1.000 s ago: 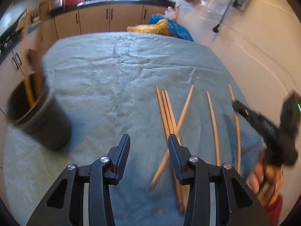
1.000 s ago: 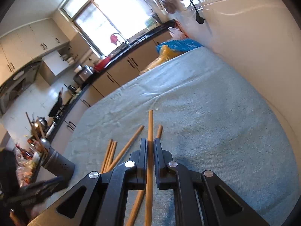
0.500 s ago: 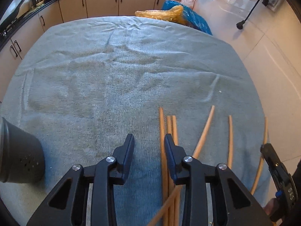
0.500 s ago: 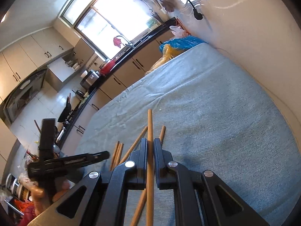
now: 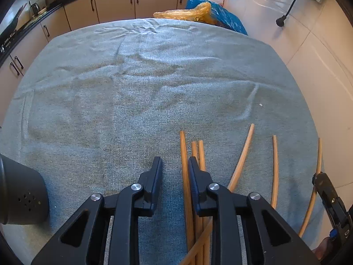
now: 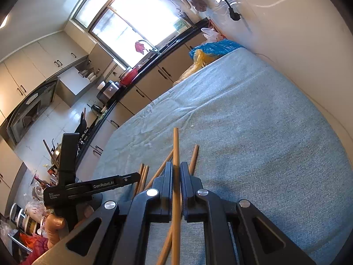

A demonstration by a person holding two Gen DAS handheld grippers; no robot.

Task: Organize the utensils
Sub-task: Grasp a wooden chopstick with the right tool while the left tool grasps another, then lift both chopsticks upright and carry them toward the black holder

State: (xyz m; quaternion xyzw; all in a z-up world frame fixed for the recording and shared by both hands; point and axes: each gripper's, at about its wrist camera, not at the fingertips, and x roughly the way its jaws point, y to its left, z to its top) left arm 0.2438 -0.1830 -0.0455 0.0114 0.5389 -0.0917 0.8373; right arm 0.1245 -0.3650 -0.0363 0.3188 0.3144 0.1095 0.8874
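Right gripper (image 6: 175,177) is clamped on 1 chopstick (image 6: 175,145), lifted off the grey towel (image 5: 136,92). Left gripper (image 5: 175,167) has just been closing around the leftmost stick of the bunch (image 5: 184,176), pads not squeezing it yet. Risk: neighbouring sticks lie touching it and 1 crosses underneath, so extras could get dragged before reaching the black holder (image 5: 19,194).
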